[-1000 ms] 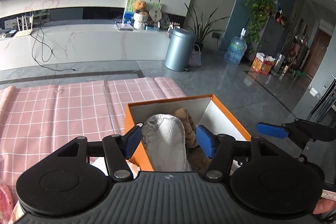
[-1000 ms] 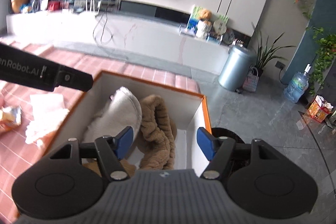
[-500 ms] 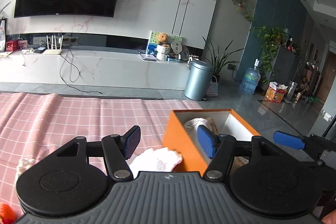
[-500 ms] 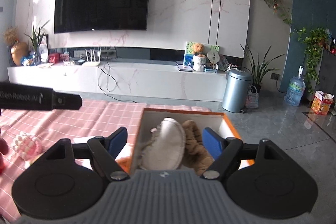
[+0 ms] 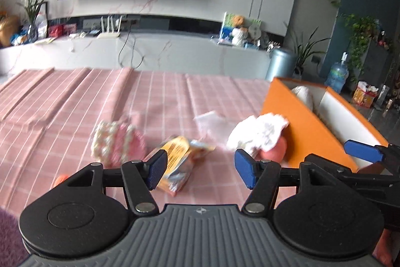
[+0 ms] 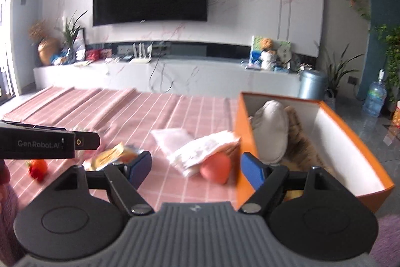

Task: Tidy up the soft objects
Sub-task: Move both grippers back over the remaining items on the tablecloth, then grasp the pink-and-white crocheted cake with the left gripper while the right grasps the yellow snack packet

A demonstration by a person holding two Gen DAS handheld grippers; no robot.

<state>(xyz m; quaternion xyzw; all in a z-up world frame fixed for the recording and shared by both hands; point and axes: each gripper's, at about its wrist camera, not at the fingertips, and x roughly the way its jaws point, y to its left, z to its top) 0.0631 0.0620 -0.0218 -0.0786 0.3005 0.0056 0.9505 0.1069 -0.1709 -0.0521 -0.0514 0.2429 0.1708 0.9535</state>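
Both grippers are spread wide and carry nothing: our left gripper hangs over the pink checked cloth with only table showing between its blue pads, and our right gripper does the same nearer the box, its jaws neither widening nor narrowing now.

Going left to right across the left wrist view, we see a pink and cream knitted piece, then a crinkly yellow snack packet just in front of our left pads, a flat clear bag, a crumpled white cloth lying partly over a peach-coloured ball, and last the orange box. In the right wrist view a small red-orange toy sits at the far left, and the box already holds a pale grey plush item and a brown furry one side by side.

We judge the step in hand to be the reach for the next soft thing, with two already boxed. The white cloth and ball lie touching the box wall, nearest our right gripper; the knitted piece is nearest our left. Next we need to lower one gripper over a chosen item, straddle it with the pads, and close gently. The cloth is loose and may drag the ball along.
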